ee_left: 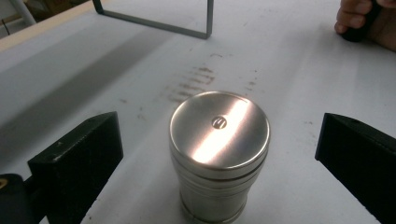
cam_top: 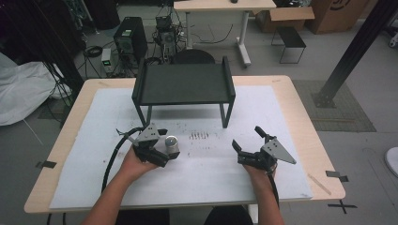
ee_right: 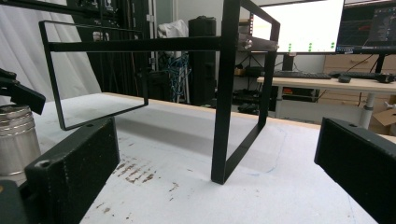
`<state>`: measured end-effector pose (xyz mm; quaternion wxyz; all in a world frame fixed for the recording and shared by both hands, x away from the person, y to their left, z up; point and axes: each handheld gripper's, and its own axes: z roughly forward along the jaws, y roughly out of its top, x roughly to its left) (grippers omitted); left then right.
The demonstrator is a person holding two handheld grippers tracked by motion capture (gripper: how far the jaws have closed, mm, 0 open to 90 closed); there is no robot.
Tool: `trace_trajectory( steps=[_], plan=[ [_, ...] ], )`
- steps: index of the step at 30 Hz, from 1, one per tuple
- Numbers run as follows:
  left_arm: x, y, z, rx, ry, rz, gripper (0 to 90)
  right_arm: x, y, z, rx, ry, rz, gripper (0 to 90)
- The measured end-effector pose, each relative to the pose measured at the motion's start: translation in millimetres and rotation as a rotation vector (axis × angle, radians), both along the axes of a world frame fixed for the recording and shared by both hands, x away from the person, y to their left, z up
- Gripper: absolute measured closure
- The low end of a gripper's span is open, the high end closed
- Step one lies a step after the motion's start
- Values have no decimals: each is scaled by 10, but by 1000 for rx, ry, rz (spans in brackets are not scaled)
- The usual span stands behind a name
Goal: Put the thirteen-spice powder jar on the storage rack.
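So the left gripper (ee_left: 219,154) has its jaws spread wide, one on each side of a small steel canister (ee_left: 218,156), and neither jaw is touching it, there's clear white surface showing on both sides. The canister stands upright on the counter: brushed silver metal, flat shiny lid with a bright streak of glare across it, a couple of grooved rings just under the lid, body narrowing a bit toward the base. There's a tiny round emblem stamped in the middle of the lid, but it's too small to read as a brand. No other writing on it that I can make out.

From the high view the canister (cam_top: 172,146) sits just in front of the left gripper (cam_top: 165,146), left of centre on the white mat (cam_top: 281,117) that covers the wooden counter (cam_top: 300,101). A patch of brownish scuff marks (cam_top: 199,136) is just to its right on the mat.

The right gripper (cam_top: 245,139) is well apart from it over on the right side, jaws also wide open and gripping nothing. In the right gripper view those jaws frame the leg of a black metal stand (ee_right: 233,93), with the canister (ee_right: 17,137) off at the left edge.

That stand (cam_top: 183,84) is a low shelf-type thing sitting at the far-middle of the mat, nothing on top. Behind it there are monitors (ee_right: 299,25) lit up, text too small to read.
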<state>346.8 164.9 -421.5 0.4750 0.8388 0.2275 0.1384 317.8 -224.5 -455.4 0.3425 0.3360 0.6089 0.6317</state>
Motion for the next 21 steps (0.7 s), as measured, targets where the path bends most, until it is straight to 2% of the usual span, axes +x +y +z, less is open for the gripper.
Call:
trace_trajectory(
  steps=[5,7,11,17,21],
  plan=[
    [17,2,-14,9,30,9,59,0,-1,0,1,0,1,0],
    [21,3,-17,20,36,11,120,1,-1,0,1,1,1,0],
    [12,-11,-14,45,30,8,171,1,-2,0,2,2,2,0],
    [12,-18,-5,34,34,13,254,2,-4,0,3,1,2,0],
    [15,-23,-12,44,44,9,290,2,-4,0,3,1,2,0]
  ],
)
